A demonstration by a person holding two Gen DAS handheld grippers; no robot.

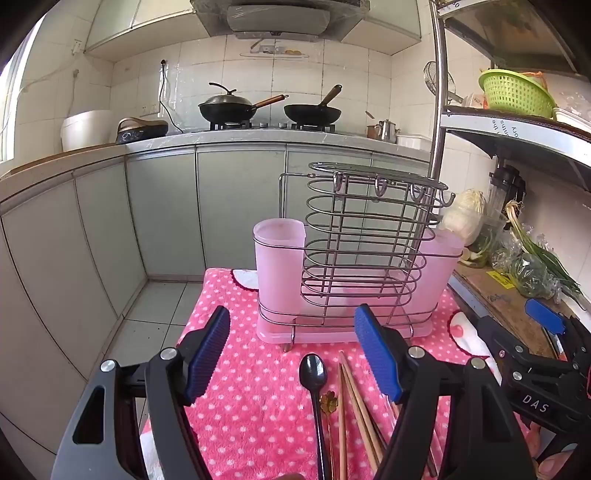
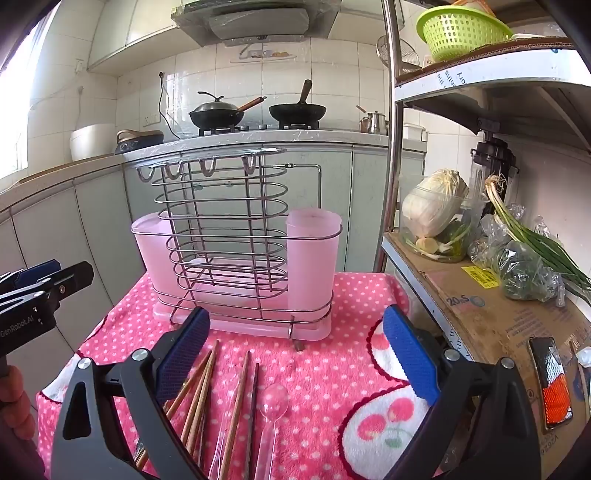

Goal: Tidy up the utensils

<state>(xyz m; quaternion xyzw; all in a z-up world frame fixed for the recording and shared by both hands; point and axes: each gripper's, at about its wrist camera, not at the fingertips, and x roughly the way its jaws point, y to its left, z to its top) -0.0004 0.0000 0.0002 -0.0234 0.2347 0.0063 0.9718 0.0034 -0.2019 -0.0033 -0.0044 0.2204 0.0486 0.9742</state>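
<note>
A wire utensil rack [image 1: 362, 251] with pink plastic cups [image 1: 280, 266] stands at the far end of a pink polka-dot towel [image 1: 258, 406]. Before it lie a black spoon [image 1: 314, 384] and wooden chopsticks [image 1: 354, 402]. My left gripper [image 1: 295, 354] hovers open above them, nothing between its blue pads. In the right wrist view the same rack [image 2: 229, 236] stands ahead, with chopsticks [image 2: 207, 387] and a clear plastic spoon [image 2: 273, 406] on the towel. The right gripper [image 2: 303, 354] is wide open over them and holds nothing.
A metal shelf [image 2: 480, 302] to the right carries cabbage, green onions, cardboard and a green basket [image 2: 461, 29]. Beyond the floor gap runs a kitchen counter [image 1: 236, 138] with two pans on a stove. The left gripper's body [image 2: 40, 291] shows at the left edge.
</note>
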